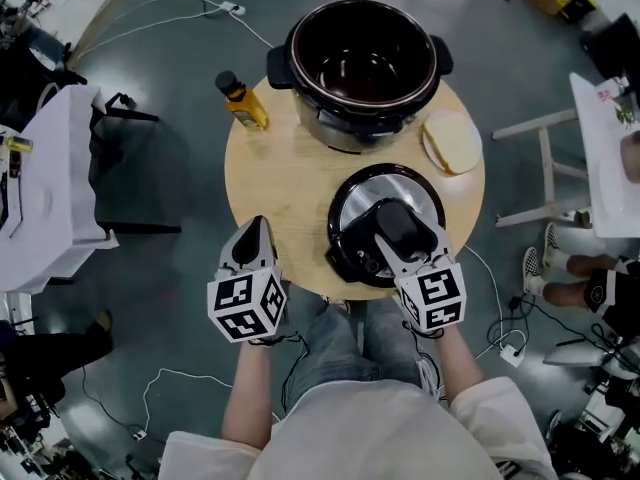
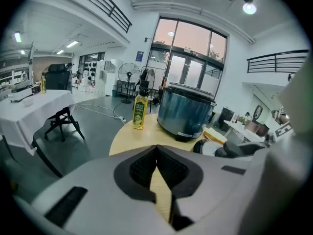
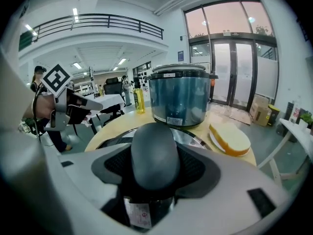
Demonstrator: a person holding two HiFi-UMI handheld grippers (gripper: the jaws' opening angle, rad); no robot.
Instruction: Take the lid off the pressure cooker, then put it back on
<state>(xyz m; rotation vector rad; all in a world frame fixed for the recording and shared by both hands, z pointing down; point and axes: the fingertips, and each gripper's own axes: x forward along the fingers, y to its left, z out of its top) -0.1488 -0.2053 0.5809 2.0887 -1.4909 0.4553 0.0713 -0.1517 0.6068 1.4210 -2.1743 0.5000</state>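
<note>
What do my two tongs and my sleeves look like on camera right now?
Left tongs and right tongs: pale grey tapering shells with black textured pads, each carrying a white cube with black square markers. Sleeves are cream, ending above the forearms.

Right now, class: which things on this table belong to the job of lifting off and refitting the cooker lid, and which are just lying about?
Part of the job:
- pressure cooker, standing open
- lid, lying on the table
- right hand-held gripper, closed on the lid's handle

Just lying about:
- oil bottle
- pale yellow-edged slab
</note>
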